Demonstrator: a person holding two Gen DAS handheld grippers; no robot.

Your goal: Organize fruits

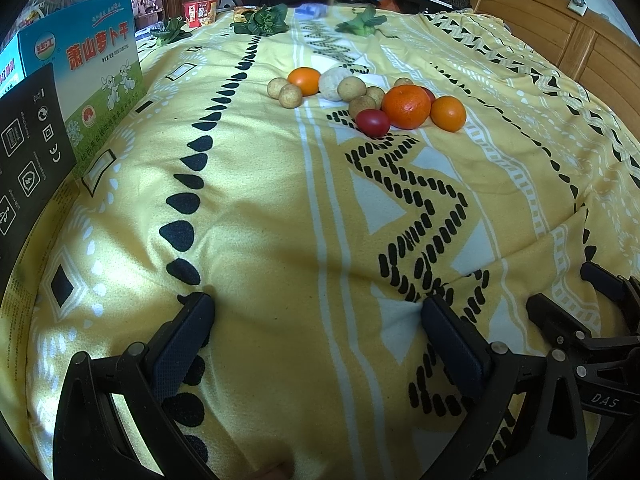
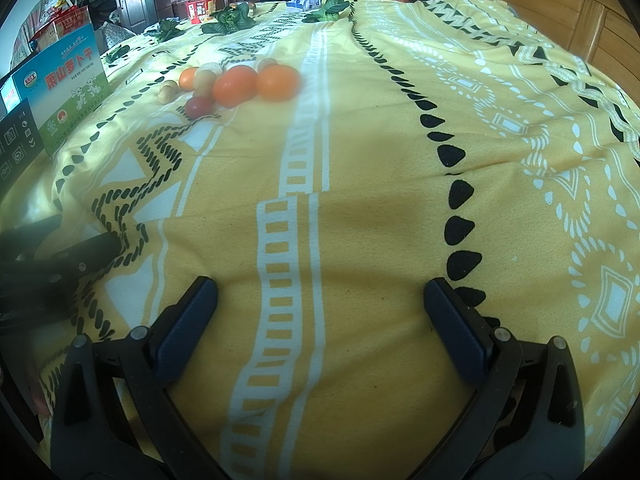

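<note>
Yellow patterned fabric, the blanket (image 1: 280, 208), covers the whole work surface in the left wrist view. The left gripper (image 1: 318, 312) sits low over the near part of the blanket with its two fingers spread wide apart and nothing between them. The fruit pile (image 1: 372, 100) lies well ahead of it, near the middle of the blanket: a large orange (image 1: 406, 106) touches a red tomato (image 1: 373, 123) on its left and a smaller orange (image 1: 448, 113) on its right. A third orange (image 1: 304, 81) lies at the back left of the pile, beside two small tan round fruits (image 1: 285, 92). A printed carton (image 1: 92, 76) stands at the left edge. Leafy greens (image 1: 262, 20) lie at the far end. Part of the right gripper (image 1: 580, 328) shows at the lower right.

In the right wrist view, the right gripper (image 2: 320, 304) likewise holds its fingers wide apart over bare blanket (image 2: 360, 220), empty. The fruit pile (image 2: 236, 84) lies far ahead to the upper left, with the tomato (image 2: 199, 107) nearest the camera. The left gripper (image 2: 60, 264) shows blurred at the left edge.
</note>
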